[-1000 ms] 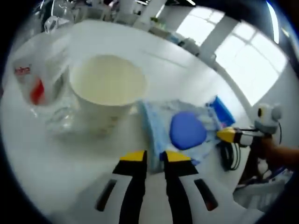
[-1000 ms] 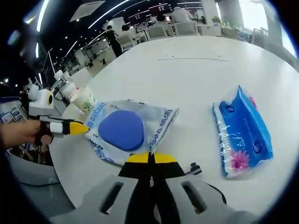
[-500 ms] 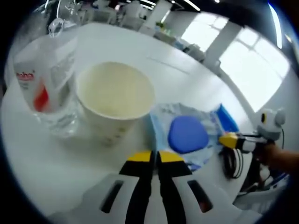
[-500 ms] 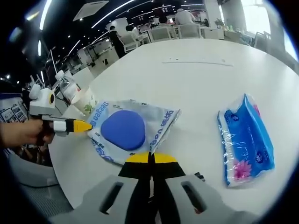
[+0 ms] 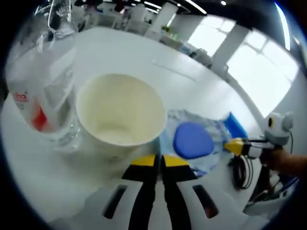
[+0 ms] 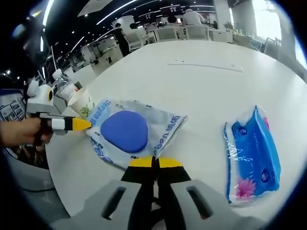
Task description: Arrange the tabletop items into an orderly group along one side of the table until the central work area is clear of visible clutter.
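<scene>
A wipes packet (image 5: 194,143) with a round blue lid lies on the white table (image 5: 144,57). My left gripper (image 5: 154,160) is shut on its near edge, right beside a cream paper cup (image 5: 120,115) and a clear water bottle (image 5: 43,91). My right gripper (image 6: 154,162) is shut on the opposite edge of the same wipes packet (image 6: 127,132). The left gripper (image 6: 76,124) enters that view at the packet's far-left corner. The right gripper (image 5: 237,145) shows at the packet's far side. A blue tissue pack (image 6: 254,153) lies apart to the right.
The cup (image 6: 82,101) and bottle (image 6: 63,86) stand near the table's rim. A black cable (image 5: 238,170) hangs past the table edge. A hand (image 6: 19,132) holds the left gripper. Chairs and people sit far behind the table (image 6: 206,72).
The left jaws went from open around the packet's edge to shut on it. The packet has moved toward the cup and away from the blue tissue pack.
</scene>
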A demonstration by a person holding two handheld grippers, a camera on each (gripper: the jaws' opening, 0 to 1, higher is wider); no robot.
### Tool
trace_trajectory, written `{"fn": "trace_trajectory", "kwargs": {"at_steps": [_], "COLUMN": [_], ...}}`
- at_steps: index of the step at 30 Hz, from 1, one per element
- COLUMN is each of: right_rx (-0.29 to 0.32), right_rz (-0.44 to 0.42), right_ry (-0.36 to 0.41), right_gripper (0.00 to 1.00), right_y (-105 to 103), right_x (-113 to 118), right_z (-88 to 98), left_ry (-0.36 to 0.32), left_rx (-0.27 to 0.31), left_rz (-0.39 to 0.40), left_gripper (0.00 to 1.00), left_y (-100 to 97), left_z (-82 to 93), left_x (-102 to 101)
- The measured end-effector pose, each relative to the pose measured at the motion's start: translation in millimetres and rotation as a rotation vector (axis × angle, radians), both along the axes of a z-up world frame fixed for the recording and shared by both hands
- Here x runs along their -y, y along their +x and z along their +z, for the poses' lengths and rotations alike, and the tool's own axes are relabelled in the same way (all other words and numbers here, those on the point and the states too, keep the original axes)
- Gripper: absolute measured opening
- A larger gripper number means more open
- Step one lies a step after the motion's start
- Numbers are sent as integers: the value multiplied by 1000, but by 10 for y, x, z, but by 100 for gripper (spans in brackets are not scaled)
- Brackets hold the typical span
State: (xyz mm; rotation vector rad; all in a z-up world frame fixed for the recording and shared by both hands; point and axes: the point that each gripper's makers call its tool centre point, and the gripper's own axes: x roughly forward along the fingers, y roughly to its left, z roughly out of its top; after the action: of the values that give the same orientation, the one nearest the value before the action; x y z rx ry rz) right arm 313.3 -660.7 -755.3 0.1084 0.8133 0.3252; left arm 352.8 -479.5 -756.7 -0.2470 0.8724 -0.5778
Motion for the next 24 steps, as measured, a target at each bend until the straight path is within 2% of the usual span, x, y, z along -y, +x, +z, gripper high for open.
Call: {"fn": "trace_trajectory", "kwargs": {"at_steps": [12, 16, 24], "right_rx": [2, 5, 10], "right_rz": [0, -3, -24], "right_ry": [-11, 10, 1], "right_gripper": [1, 2, 3], "right_y": [42, 34, 33], "right_x": [-15, -20, -4], "right_z": [-25, -34, -60], "left_ry": [11, 30, 18], "left_rx": [14, 33, 23], "left_rz": [13, 12, 19], "left_gripper": [2, 2, 5], "left_y": [18, 24, 3], "left_z": [-3, -2, 4], "left_x": [-43, -65, -97]}}
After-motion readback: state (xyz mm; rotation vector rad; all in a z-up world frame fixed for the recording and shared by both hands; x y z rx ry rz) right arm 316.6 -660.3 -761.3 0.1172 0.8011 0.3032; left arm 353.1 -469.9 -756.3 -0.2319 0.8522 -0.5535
